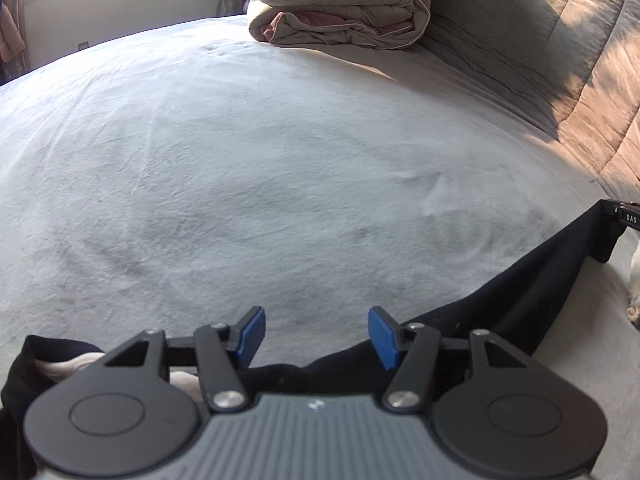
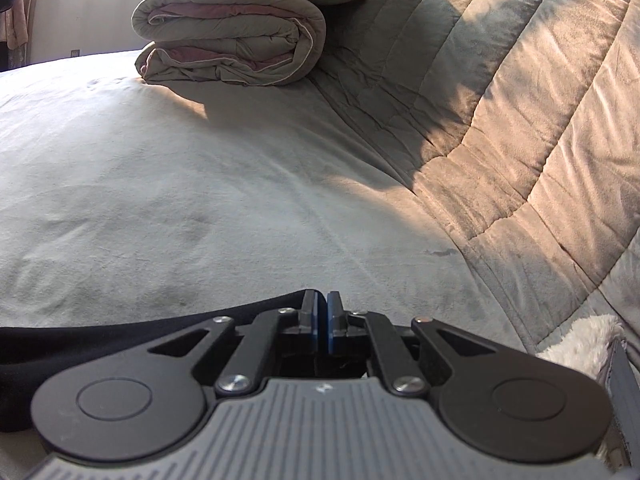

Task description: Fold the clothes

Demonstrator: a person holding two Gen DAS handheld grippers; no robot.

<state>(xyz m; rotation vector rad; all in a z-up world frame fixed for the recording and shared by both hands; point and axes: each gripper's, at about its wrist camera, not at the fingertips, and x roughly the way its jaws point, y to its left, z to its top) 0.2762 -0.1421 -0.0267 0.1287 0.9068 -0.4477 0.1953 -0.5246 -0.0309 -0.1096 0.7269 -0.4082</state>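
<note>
1. Lying along the near edge of the pale bed sheet point(image 1: 248, 152), black garment point(image 1: 520, 304) is stretching rightward.
2. Right gripper point(image 2: 322, 322) is pinching its edge, pads together.
3. Left gripper point(image 1: 316, 330) is standing apart, nothing between its pads, garment beneath it.
4. Folded quilt point(image 1: 340, 4) is sitting well apart, near the padded headboard point(image 2: 520, 120).

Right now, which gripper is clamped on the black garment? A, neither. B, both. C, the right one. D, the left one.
C: the right gripper is shut on the edge of the black garment, while the left gripper stands open with nothing between its pads, the garment lying beneath it.
</note>
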